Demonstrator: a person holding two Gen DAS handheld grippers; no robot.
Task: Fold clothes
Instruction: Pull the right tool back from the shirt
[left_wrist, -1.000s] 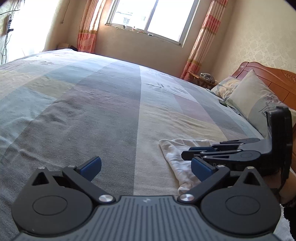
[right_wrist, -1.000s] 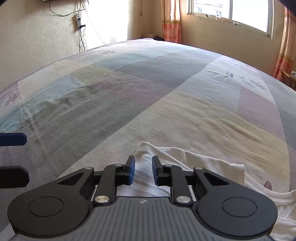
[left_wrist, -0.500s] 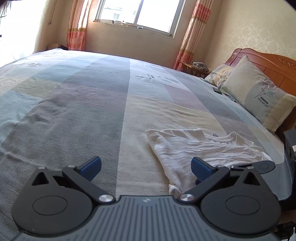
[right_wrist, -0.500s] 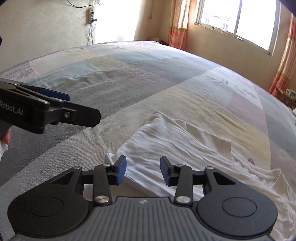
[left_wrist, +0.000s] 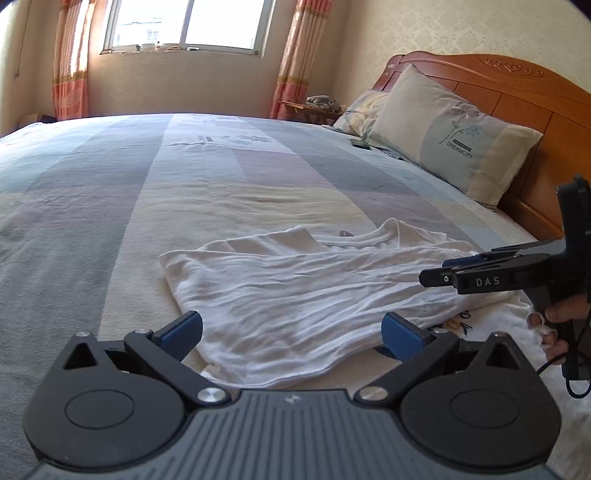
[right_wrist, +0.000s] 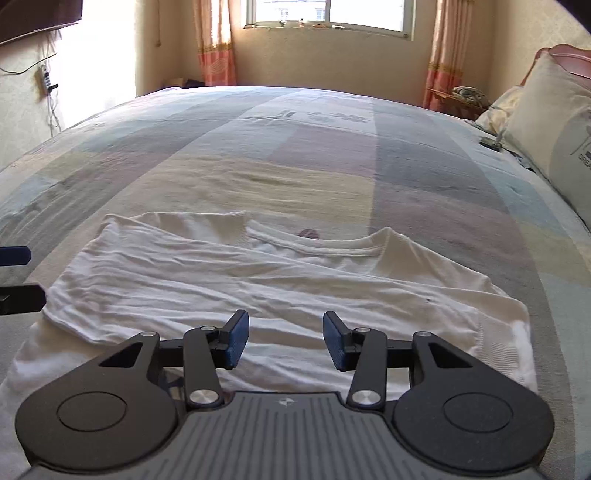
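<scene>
Left wrist view: left tool (left_wrist: 291, 332) gapes wide, empty, above the near edge of the white T-shirt (left_wrist: 295, 295) lying crumpled on the bed (left_wrist: 110, 206). Right tool (right_wrist: 285, 341) hovers half open over the shirt, holding nothing.

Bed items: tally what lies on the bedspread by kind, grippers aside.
White T-shirt: 1
Pillows, large one and a smaller one behind it: 2
Small dark object by the pillows, too small to identify: 1
Total: 4
</scene>
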